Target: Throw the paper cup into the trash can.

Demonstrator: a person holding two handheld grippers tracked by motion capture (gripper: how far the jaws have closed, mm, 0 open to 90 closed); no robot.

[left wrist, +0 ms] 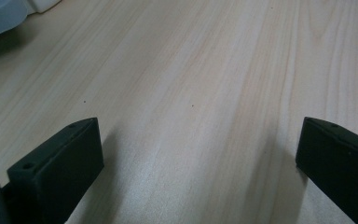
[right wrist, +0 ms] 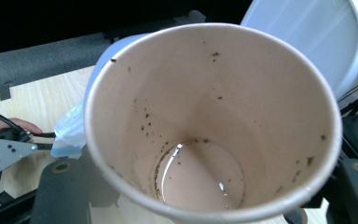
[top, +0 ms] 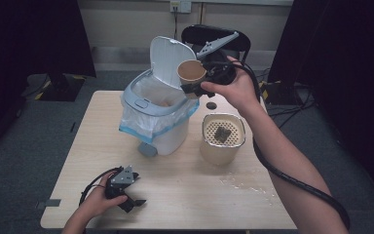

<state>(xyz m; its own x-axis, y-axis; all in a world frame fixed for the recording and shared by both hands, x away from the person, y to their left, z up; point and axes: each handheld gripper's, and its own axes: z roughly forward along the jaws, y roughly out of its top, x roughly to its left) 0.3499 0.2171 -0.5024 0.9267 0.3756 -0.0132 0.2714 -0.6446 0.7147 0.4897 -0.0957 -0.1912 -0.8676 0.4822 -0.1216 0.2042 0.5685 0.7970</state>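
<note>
Right tool (top: 193, 89) clamped on cup (top: 192, 73), held tipped over bin (top: 158, 114) at far centre. Left tool (top: 132, 201) released, resting on near worktop (top: 185, 195). Could drip dregs past the liner onto worktop if tilted before clearing the rim.

Tan paper cup (right wrist: 205, 116) with dark specks, white bin (top: 158, 97), blue-edged liner (top: 139, 127), pale wood table (top: 185, 195)
</note>
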